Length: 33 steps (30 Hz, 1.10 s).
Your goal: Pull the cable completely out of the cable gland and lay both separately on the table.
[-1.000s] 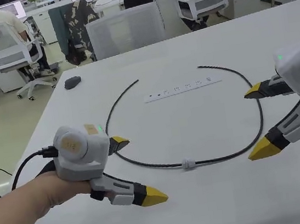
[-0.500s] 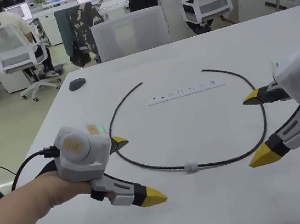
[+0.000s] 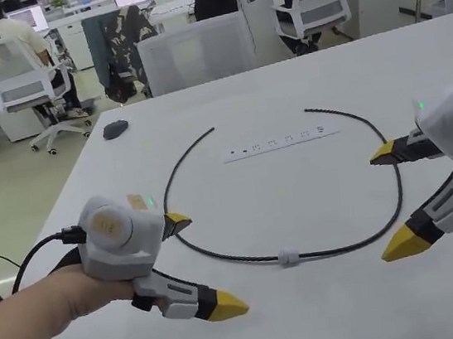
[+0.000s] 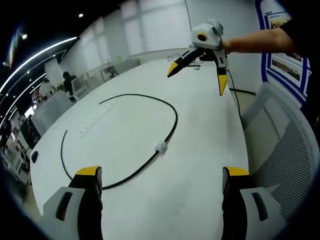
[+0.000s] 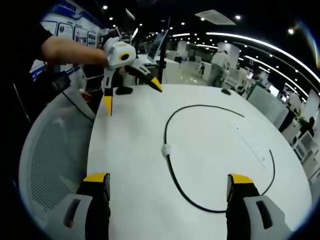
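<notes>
A long black cable (image 3: 329,252) lies in a wide loop on the white table (image 3: 313,317). A small white cable gland (image 3: 287,256) sits on the near part of the loop, with the cable running through it. My left gripper (image 3: 204,264) hovers open to the gland's left, just above the table. My right gripper (image 3: 391,198) is open at the loop's right side, its jaws on either side of the cable line and above it. The left gripper view has the gland (image 4: 160,147) ahead of the left gripper (image 4: 161,172). The right gripper view has the gland (image 5: 166,149) ahead of the right gripper (image 5: 168,178).
A white power strip (image 3: 281,140) lies inside the loop's far part. A dark mouse (image 3: 115,129) rests near the far left table edge. Office chairs (image 3: 194,52) and desks with people stand beyond the table.
My left gripper has sunk slightly and drifted toward the near edge. The right gripper, the cable and the gland have hardly moved; the view shifted a little.
</notes>
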Available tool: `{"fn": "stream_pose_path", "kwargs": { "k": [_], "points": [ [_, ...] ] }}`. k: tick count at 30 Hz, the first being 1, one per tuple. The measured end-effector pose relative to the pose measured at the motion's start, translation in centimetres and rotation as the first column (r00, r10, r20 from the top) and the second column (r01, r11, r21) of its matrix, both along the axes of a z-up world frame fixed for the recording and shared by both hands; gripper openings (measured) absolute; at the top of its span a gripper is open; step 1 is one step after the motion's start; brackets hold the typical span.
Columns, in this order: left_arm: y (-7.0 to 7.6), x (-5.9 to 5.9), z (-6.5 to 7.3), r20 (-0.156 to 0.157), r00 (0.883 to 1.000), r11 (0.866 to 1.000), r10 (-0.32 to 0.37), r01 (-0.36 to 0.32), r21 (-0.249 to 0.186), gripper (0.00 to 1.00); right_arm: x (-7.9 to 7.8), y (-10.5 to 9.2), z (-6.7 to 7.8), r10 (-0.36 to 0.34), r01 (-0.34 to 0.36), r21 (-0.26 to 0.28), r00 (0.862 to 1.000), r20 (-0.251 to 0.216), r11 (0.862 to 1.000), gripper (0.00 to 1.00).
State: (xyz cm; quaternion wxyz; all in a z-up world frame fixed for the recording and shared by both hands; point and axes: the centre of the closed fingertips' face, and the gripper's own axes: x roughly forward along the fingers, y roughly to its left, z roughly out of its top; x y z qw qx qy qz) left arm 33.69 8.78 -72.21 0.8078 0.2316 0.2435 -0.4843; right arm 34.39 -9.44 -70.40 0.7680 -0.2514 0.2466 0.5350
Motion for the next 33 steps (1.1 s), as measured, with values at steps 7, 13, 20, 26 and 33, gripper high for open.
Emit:
{"fn": "stream_pose_path", "kwargs": {
  "k": [7,13,20,26,33],
  "points": [
    [0.1,0.2,-0.2,0.002,1.000,1.000,0.001,-0.001,0.002,1.00,0.7,0.0,0.4,-0.034,0.034,0.049,0.999,-0.012,0.998,0.97],
    [0.9,0.0,-1.6,-0.002,1.000,0.998,-0.016,0.017,0.054,1.00,0.9,-0.4,-0.4,-0.034,0.034,0.029,0.999,-0.016,0.999,0.94],
    [0.9,0.2,-1.9,-0.014,1.000,1.000,-0.002,0.002,0.019,1.00,0.6,0.2,-2.0,-0.021,0.022,0.018,0.999,-0.049,1.000,0.93],
    [1.3,0.4,-2.9,-0.016,1.000,1.000,0.007,-0.007,0.013,1.00,0.6,0.7,-3.1,-0.012,0.013,0.011,0.996,-0.088,1.000,0.86],
    [1.7,1.0,-4.4,-0.044,0.999,1.000,0.027,-0.026,0.008,1.00,2.3,1.1,-3.8,-0.019,0.019,-0.003,0.996,-0.088,1.000,0.79]
  ]
}}
